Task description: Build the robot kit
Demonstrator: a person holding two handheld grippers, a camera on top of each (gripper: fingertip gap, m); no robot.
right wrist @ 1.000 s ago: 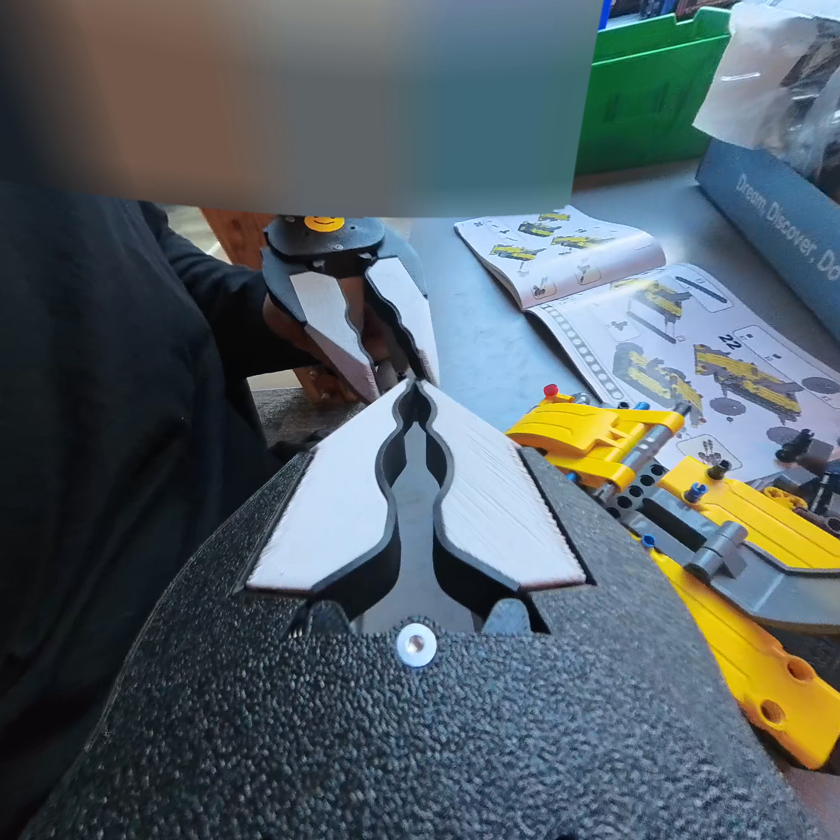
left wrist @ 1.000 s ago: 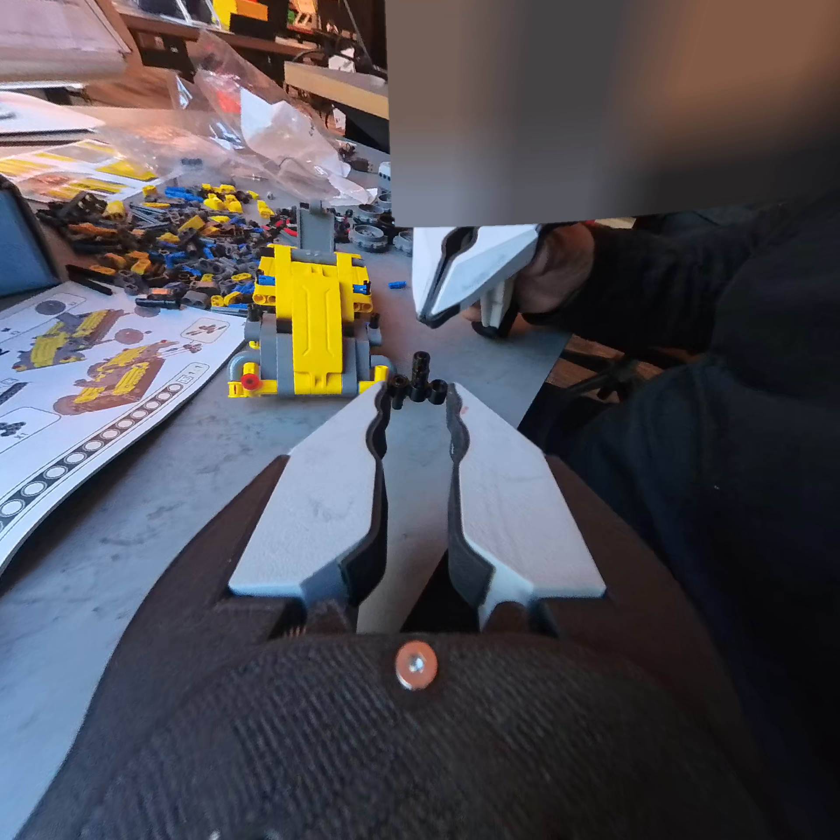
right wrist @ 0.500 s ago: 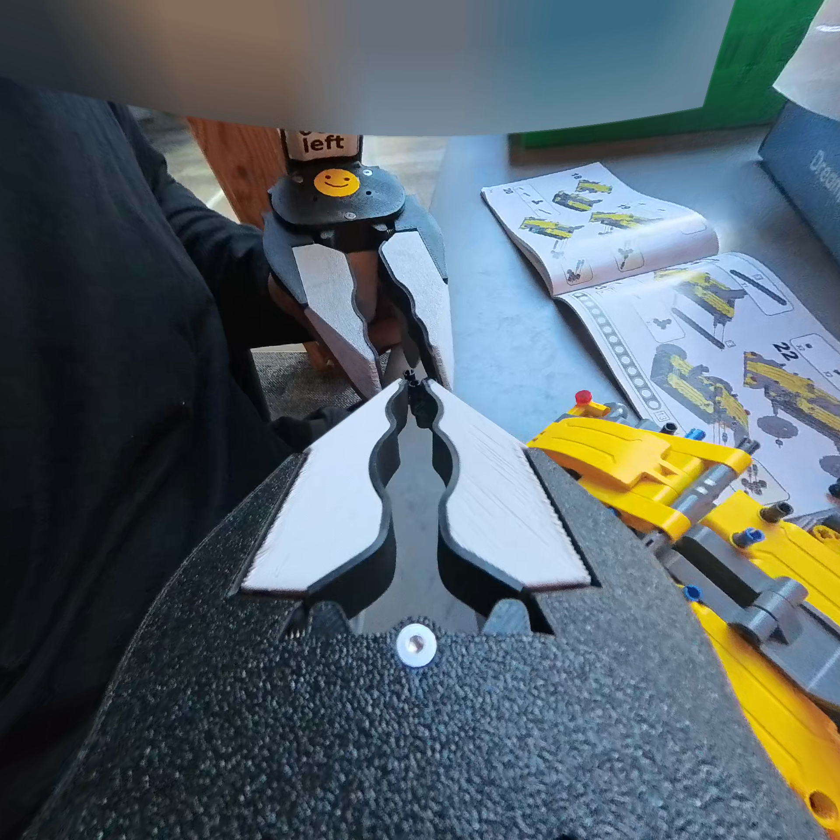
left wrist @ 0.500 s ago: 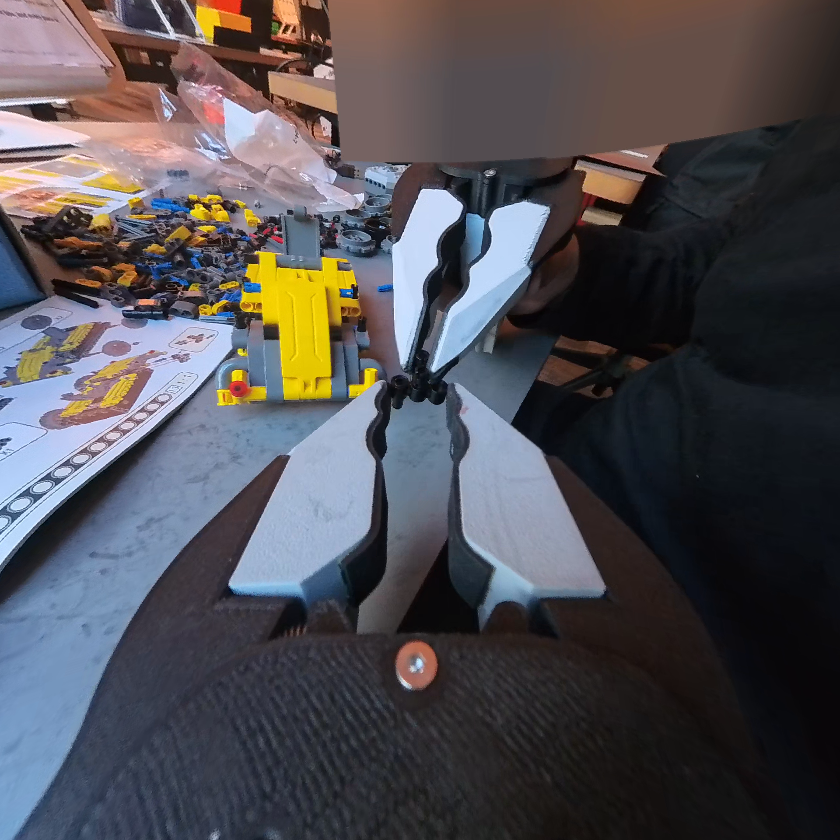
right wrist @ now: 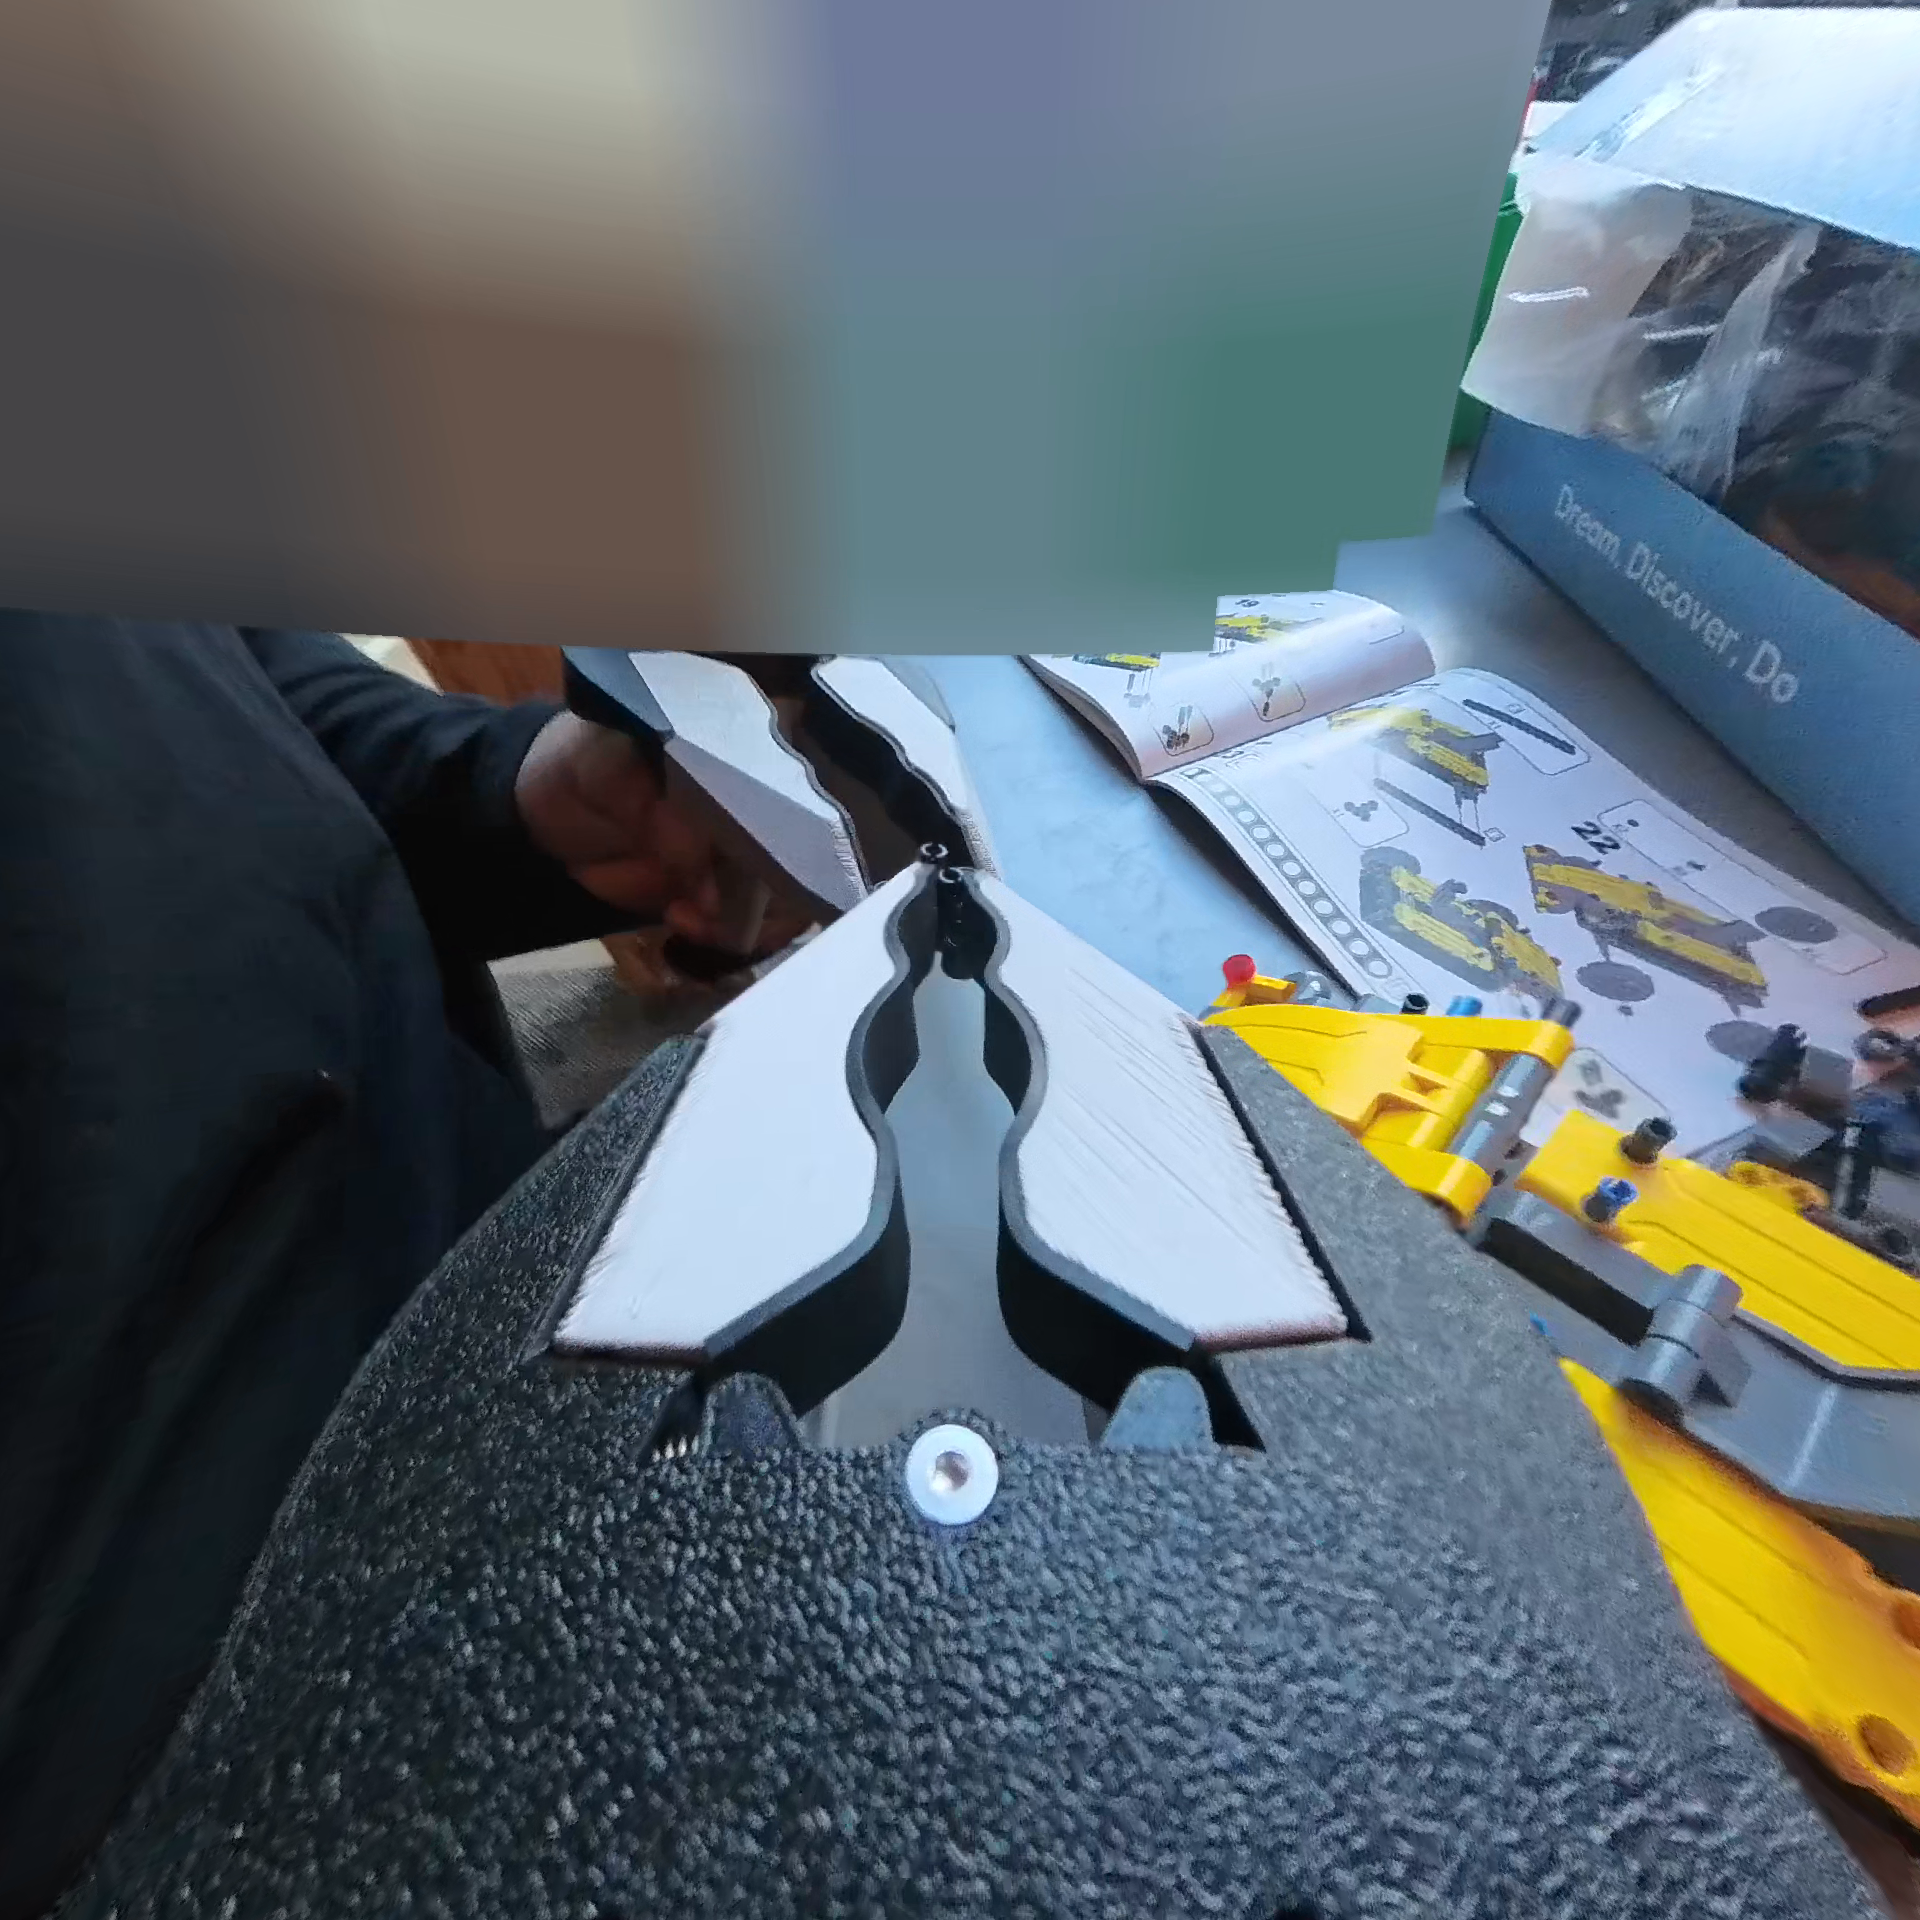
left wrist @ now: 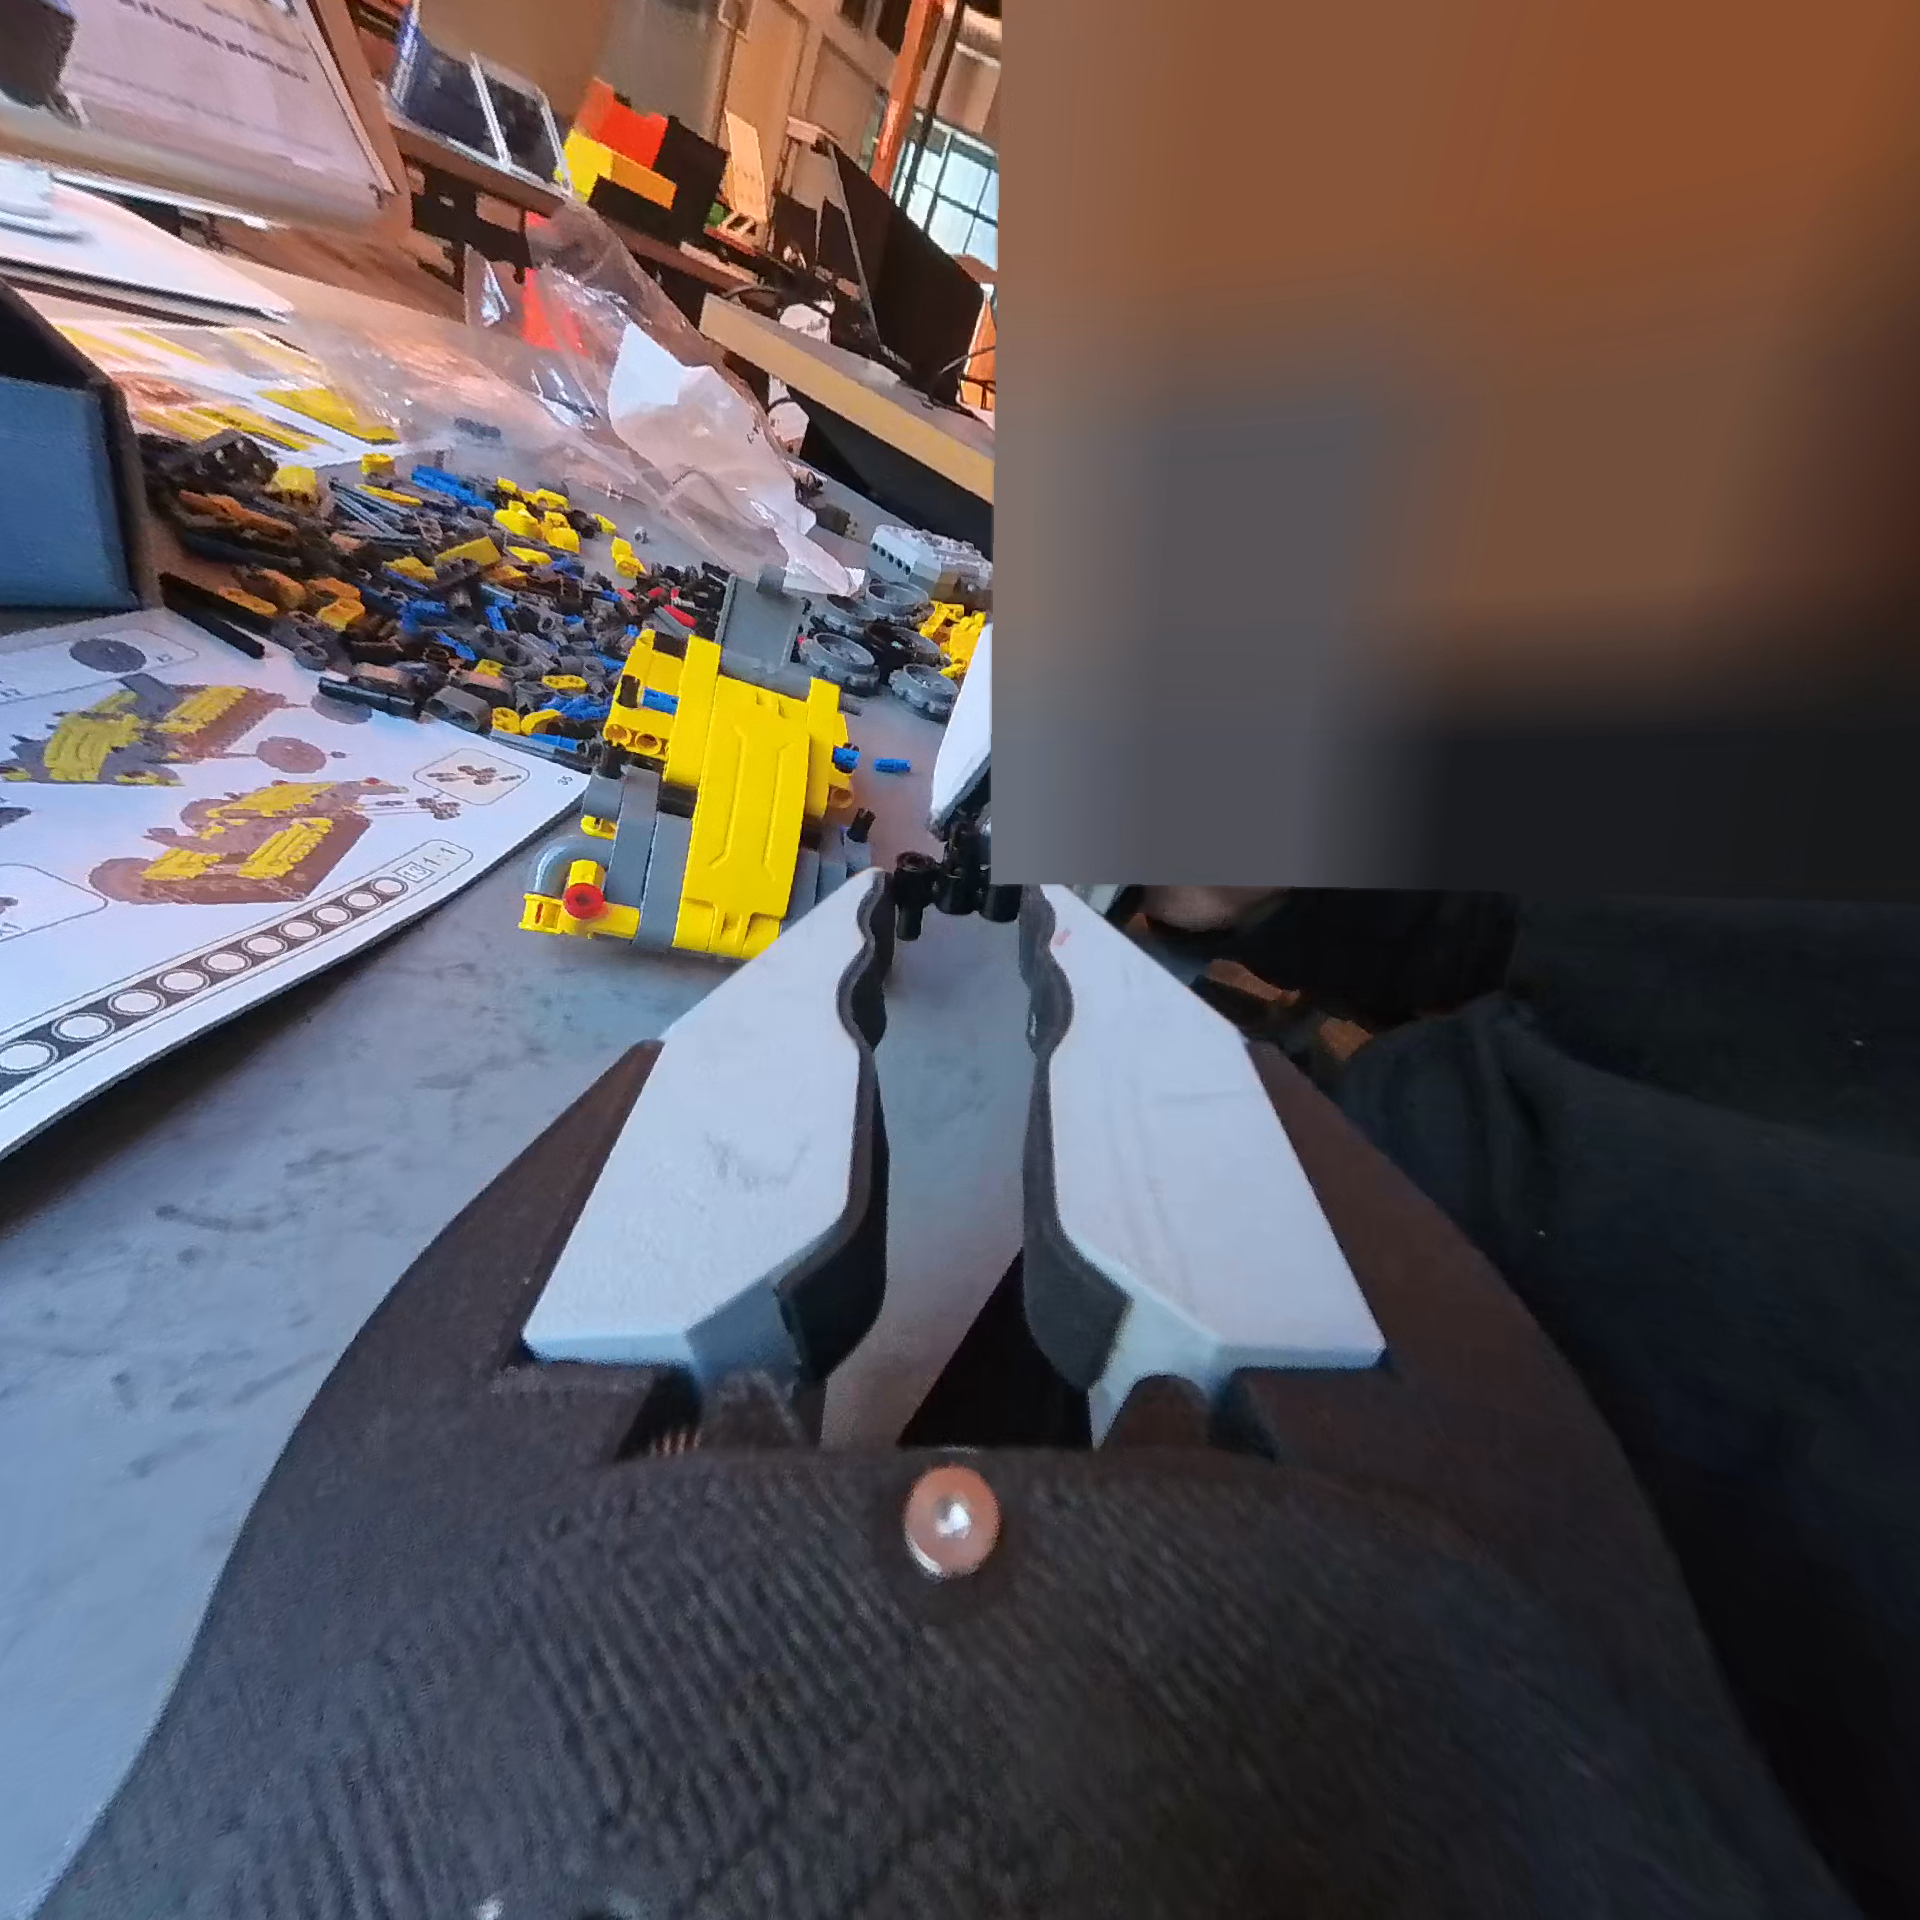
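Note:
My left gripper point(left wrist: 951, 899) is shut on a small black connector piece point(left wrist: 928, 883), held at its fingertips just above the grey table point(left wrist: 312, 1195). My right gripper point(right wrist: 945, 883) is shut on a small black pin point(right wrist: 953, 920). Its tips meet the left gripper's tips, pin against connector. In the left wrist view only one white finger point(left wrist: 966, 727) of the right gripper shows; the rest is behind a blur patch. In the right wrist view the left gripper's fingers point(right wrist: 758, 769) face me, held by a hand point(right wrist: 613, 821).
A yellow and grey brick vehicle point(left wrist: 727, 810) stands just left of the grippers; it also shows in the right wrist view point(right wrist: 1558, 1164). An open instruction booklet point(left wrist: 208, 831), a pile of loose parts point(left wrist: 416, 603), plastic bags point(left wrist: 623, 416) and a blue box point(right wrist: 1683, 623) lie beyond. Less than 4 cm separates the two grippers' tips.
The right gripper has come in from the far right and brought its pin to the connector in the left gripper. Both grippers stay shut. The tips remain together since half a second ago.

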